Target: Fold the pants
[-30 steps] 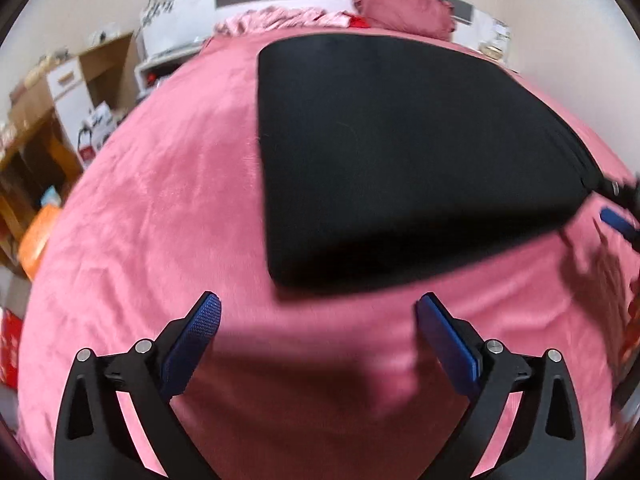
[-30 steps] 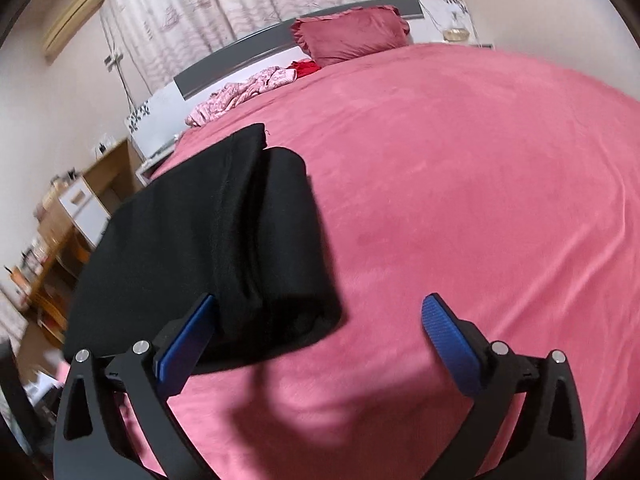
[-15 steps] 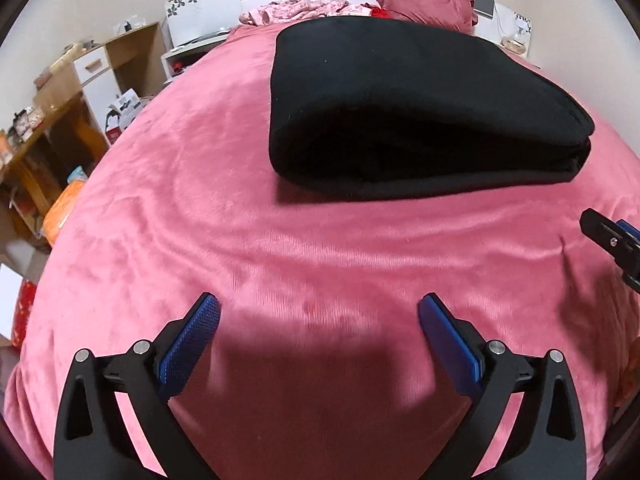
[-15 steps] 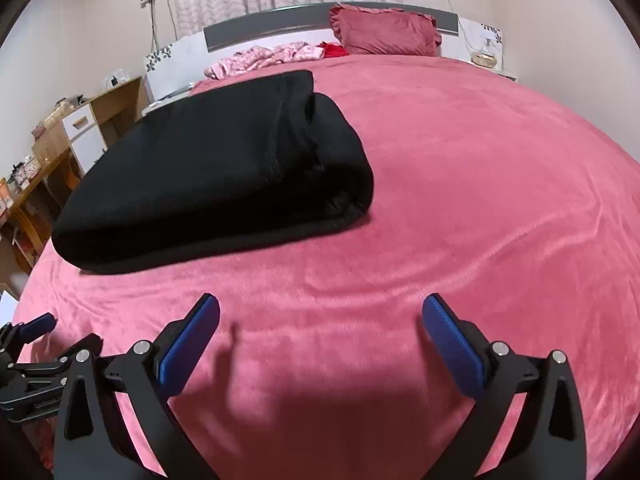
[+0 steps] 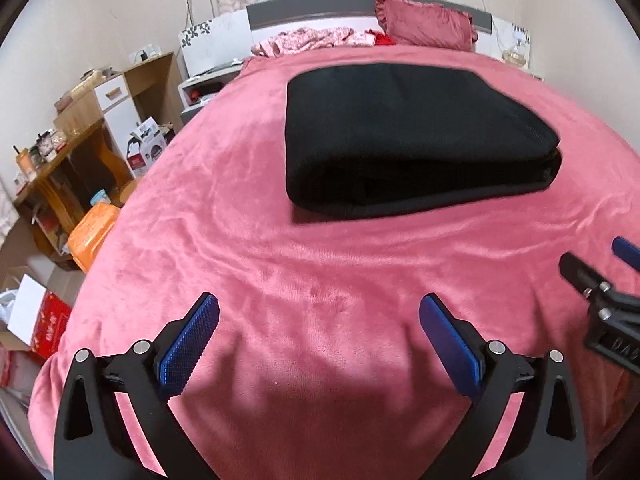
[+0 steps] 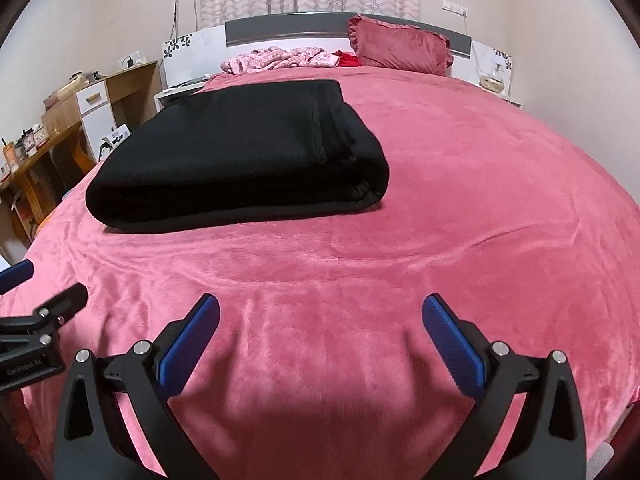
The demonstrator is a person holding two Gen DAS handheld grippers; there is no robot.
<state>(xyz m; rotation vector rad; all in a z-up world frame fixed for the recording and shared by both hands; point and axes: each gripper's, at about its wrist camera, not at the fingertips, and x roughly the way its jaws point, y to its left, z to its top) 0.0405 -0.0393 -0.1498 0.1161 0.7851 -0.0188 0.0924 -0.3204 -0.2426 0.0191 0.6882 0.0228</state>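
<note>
The black pants (image 5: 408,136) lie folded into a thick rectangular stack on the pink bedspread (image 5: 320,264); they also show in the right wrist view (image 6: 240,156). My left gripper (image 5: 318,316) is open and empty, held above the bedspread well in front of the stack. My right gripper (image 6: 320,316) is open and empty, also well short of the stack. The right gripper shows at the right edge of the left wrist view (image 5: 600,276), and the left gripper shows at the left edge of the right wrist view (image 6: 40,292).
A red pillow (image 6: 400,46) and crumpled pink clothing (image 6: 280,58) lie at the headboard. A wooden desk with clutter (image 5: 68,148) and an orange stool (image 5: 92,232) stand left of the bed. A nightstand with a lamp (image 6: 494,76) is at the right.
Both grippers have pulled back from the pants toward the foot of the bed. The folded stack now lies free and farther away in both views.
</note>
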